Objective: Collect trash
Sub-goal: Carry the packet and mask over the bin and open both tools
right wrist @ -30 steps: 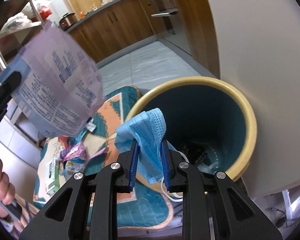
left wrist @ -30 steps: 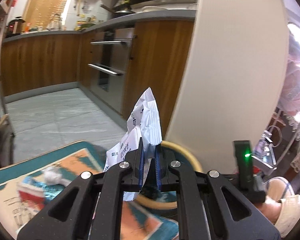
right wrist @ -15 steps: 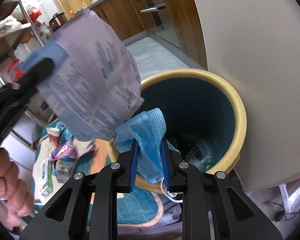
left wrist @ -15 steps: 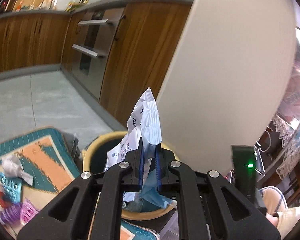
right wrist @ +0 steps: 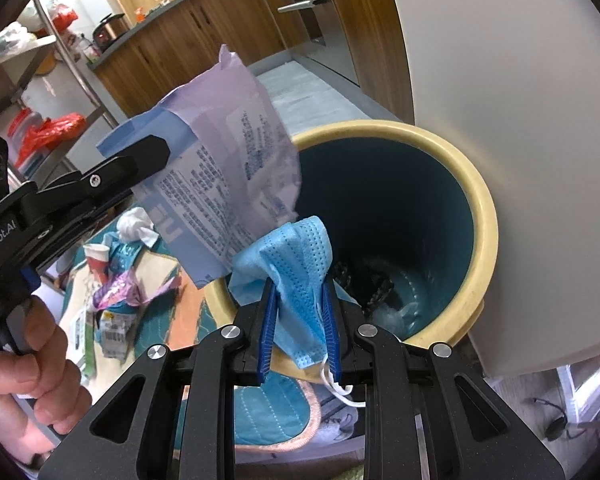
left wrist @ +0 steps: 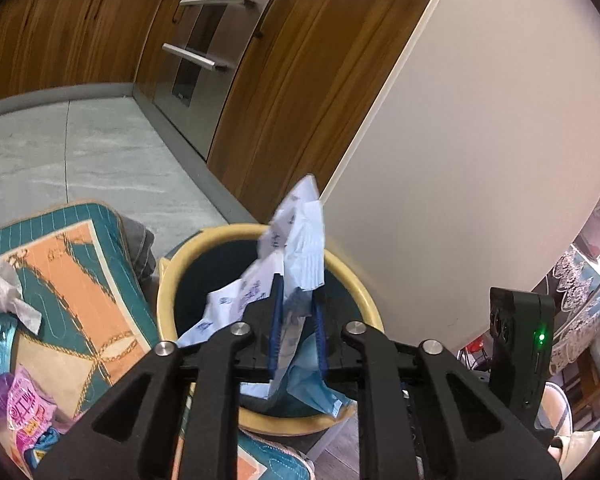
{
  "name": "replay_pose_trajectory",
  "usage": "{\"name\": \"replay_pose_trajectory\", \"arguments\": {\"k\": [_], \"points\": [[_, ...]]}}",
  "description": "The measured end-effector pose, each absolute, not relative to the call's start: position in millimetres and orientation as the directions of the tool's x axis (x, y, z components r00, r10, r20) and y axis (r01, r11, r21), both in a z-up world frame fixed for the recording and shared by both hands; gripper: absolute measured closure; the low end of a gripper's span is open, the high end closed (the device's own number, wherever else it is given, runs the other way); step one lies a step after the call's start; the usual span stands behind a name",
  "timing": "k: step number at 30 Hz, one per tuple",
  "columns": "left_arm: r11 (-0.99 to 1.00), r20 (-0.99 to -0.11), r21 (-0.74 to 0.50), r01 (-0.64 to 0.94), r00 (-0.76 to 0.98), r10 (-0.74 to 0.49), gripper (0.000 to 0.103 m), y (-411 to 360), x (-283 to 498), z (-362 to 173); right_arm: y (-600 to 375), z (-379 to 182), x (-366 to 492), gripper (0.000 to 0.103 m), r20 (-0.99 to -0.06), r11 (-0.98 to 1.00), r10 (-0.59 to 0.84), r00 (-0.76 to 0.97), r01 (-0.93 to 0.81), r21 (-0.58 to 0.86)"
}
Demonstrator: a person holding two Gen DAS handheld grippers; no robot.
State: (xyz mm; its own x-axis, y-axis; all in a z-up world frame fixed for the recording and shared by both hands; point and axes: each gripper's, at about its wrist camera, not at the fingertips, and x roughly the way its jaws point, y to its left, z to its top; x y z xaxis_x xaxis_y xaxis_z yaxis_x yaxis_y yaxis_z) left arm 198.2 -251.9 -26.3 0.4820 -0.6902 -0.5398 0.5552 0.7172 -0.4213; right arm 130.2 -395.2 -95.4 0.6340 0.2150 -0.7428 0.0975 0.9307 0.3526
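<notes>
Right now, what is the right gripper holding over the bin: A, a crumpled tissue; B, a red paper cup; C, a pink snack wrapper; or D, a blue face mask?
D: the right gripper pinches a blue face mask between its blue pads, its white ear loop dangling, just above the yellow-rimmed bin.

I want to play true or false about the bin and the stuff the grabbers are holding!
1. The right gripper holds a blue face mask. True.
2. The bin has a red rim. False: its rim is yellow.
3. The left gripper, jaws opening, has a printed paper wrapper between them. True.
4. The bin is empty. False: some trash lies at the bottom.
5. A crumpled tissue lies on the mat. True.
</notes>
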Motion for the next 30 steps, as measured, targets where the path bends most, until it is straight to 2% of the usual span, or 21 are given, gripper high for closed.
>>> {"name": "replay_pose_trajectory", "arguments": {"k": [5,8,10,14,15,17,19,25,30], "points": [[0.734,-0.557,-0.438,0.519,0.485,-0.675,0.081,-244.2,203.5,-32.8,-396.8,-99.4,132.6,0.078,-0.753,0.927,0.215,0.622,0.111,0.357],[0.736,-0.552,-0.443,0.513,0.491,-0.674,0.079,-237.1,204.6,-31.6,-398.0,-100.9,133.4,0.066,-0.756,0.926,0.215,0.618,0.118,0.359],[0.741,-0.550,-0.441,0.506,0.501,-0.669,0.072,-231.6,204.8,-30.2,-398.6,-102.1,133.5,0.056,-0.758,0.924,0.211,0.617,0.127,0.361],[0.757,-0.550,-0.443,0.481,0.520,-0.653,0.058,-218.7,206.0,-28.8,-400.3,-101.3,134.4,0.051,-0.755,0.919,0.209,0.622,0.140,0.370],[0.761,-0.549,-0.443,0.474,0.527,-0.649,0.050,-214.8,205.8,-28.1,-400.1,-100.3,134.2,0.051,-0.752,0.918,0.209,0.625,0.140,0.372],[0.772,-0.547,-0.440,0.459,0.544,-0.636,0.043,-205.6,205.4,-26.4,-399.3,-99.0,134.6,0.048,-0.749,0.918,0.207,0.629,0.140,0.372],[0.789,-0.555,-0.430,0.438,0.561,-0.614,0.029,-196.1,206.7,-25.2,-399.0,-97.6,134.9,0.046,-0.746,0.918,0.205,0.634,0.141,0.371],[0.827,-0.565,-0.405,0.390,0.604,-0.562,0.019,-163.8,204.4,-21.0,-393.7,-91.2,136.6,0.042,-0.734,0.917,0.205,0.648,0.135,0.375],[0.866,-0.598,-0.362,0.345,0.626,-0.500,0.016,-133.2,203.3,-20.7,-383.0,-85.5,139.1,0.041,-0.724,0.920,0.211,0.656,0.116,0.373]]}}
